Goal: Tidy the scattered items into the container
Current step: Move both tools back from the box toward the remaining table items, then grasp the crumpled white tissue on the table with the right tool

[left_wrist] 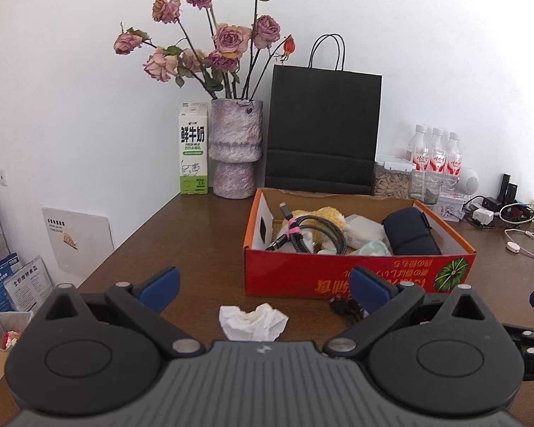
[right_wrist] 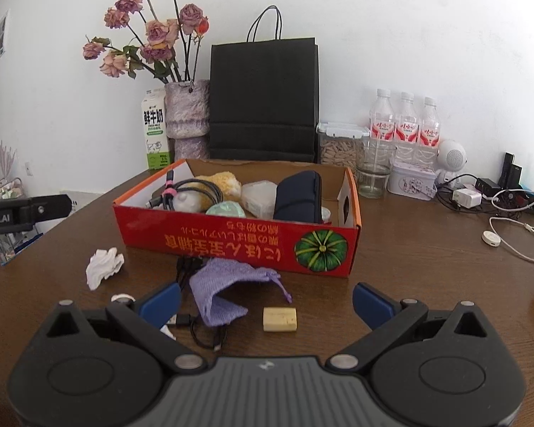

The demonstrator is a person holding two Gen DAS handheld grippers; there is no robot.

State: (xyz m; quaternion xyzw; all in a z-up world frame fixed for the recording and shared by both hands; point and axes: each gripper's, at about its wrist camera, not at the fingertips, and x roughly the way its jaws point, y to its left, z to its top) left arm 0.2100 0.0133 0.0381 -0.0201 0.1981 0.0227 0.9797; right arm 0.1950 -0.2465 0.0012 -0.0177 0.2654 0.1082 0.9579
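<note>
A red cardboard box point(left_wrist: 356, 270) point(right_wrist: 231, 240) stands on the brown table, holding a coiled cable point(right_wrist: 192, 190), a yellow plush, a white packet and a dark blue pouch point(right_wrist: 299, 195). In front of it lie a crumpled white tissue point(left_wrist: 252, 322) point(right_wrist: 103, 267), a purple knit pouch point(right_wrist: 224, 290), a small beige block point(right_wrist: 279, 319) and a black cable point(right_wrist: 203, 331). My left gripper point(left_wrist: 265, 288) is open, with the tissue between and just beyond its blue fingertips. My right gripper point(right_wrist: 265, 304) is open over the purple pouch and beige block.
Against the wall stand a milk carton point(left_wrist: 194, 149), a vase of dried roses point(left_wrist: 235, 149), a black paper bag point(right_wrist: 263, 103), water bottles point(right_wrist: 406, 124), a glass point(right_wrist: 373, 174) and a tin. Chargers and white cables point(right_wrist: 509, 220) lie at the right. The table's left edge drops off.
</note>
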